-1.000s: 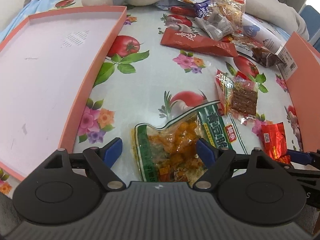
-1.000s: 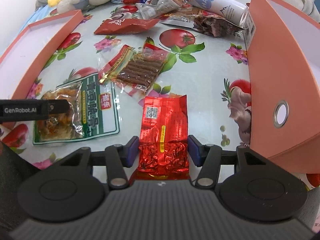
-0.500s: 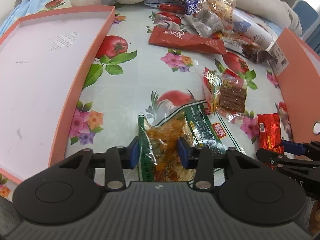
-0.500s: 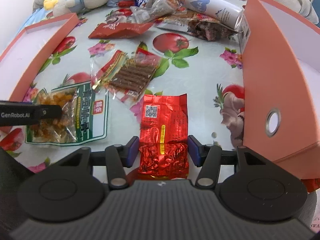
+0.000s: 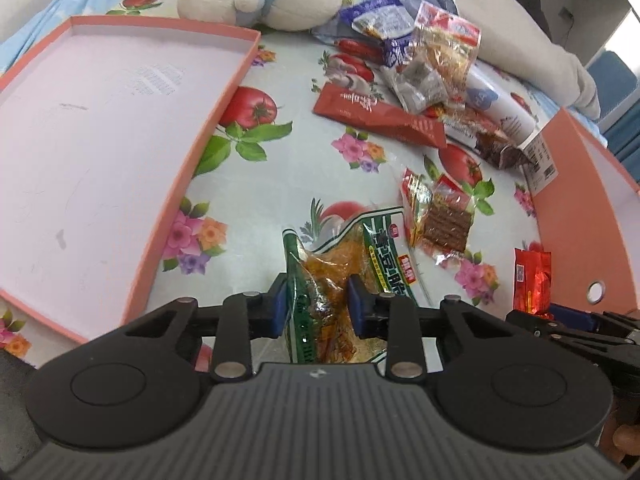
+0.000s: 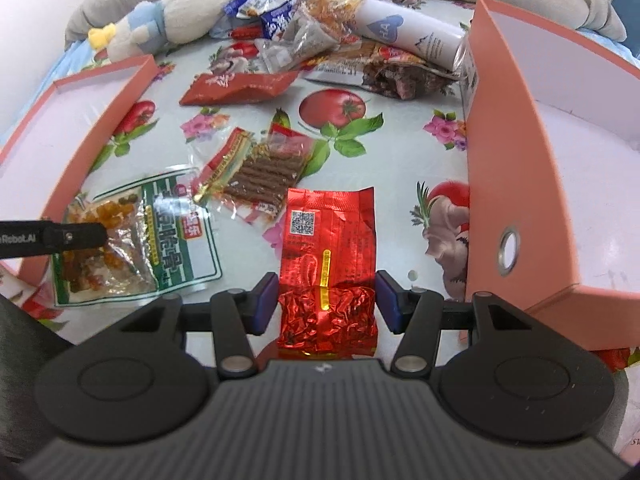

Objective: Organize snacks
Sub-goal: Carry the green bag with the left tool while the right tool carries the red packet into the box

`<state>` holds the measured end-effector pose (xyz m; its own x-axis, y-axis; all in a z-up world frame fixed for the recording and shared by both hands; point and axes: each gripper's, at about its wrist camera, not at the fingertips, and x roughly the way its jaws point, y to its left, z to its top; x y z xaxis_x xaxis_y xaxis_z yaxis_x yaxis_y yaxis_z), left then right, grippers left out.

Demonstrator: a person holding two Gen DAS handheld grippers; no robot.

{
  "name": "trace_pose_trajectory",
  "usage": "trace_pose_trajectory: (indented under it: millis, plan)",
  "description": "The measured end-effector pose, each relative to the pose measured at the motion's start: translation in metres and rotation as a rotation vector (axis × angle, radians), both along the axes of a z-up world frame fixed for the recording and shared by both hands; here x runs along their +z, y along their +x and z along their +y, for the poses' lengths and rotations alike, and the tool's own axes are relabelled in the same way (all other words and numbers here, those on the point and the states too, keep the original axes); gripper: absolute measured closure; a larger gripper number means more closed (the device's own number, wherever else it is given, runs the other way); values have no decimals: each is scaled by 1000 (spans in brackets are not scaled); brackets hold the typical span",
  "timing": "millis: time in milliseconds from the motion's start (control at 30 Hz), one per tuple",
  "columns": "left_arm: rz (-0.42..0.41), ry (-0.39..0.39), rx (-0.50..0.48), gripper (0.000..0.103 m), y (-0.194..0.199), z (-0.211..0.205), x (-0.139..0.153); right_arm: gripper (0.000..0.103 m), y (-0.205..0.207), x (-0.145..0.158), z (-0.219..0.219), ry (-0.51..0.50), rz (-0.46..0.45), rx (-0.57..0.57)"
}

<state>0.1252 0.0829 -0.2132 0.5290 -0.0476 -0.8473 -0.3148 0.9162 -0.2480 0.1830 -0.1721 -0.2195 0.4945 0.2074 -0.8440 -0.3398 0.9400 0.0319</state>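
Left wrist view: your left gripper [image 5: 316, 306], jaws closing on the soft, crinkly green snack bag [image 5: 344, 280] near the table's near edge, pinches its bunched end beside the open pink tray [image 5: 192, 168], while your right gripper [image 6: 326, 300] brackets the light red foil pouch [image 6: 328, 248], contact unclear.

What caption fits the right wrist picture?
Right gripper pinching a shiny red foil packet beside the tall orange cardboard box.
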Motion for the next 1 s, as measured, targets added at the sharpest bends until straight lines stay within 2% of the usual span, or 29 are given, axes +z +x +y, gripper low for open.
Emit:
trace_pose_trajectory:
  millis: [400, 700, 1000]
  plan:
    - [-87, 8, -10, 69, 1, -6, 54, 48, -3, 59, 0, 67, -97, 1]
    - [-160, -5, -1, 69, 1, -8, 98, 48, -5, 101, -12, 116, -156, -40]
    - [-241, -6, -42, 69, 5, -28, 139, 48, -8, 141, -24, 162, -236, -51]
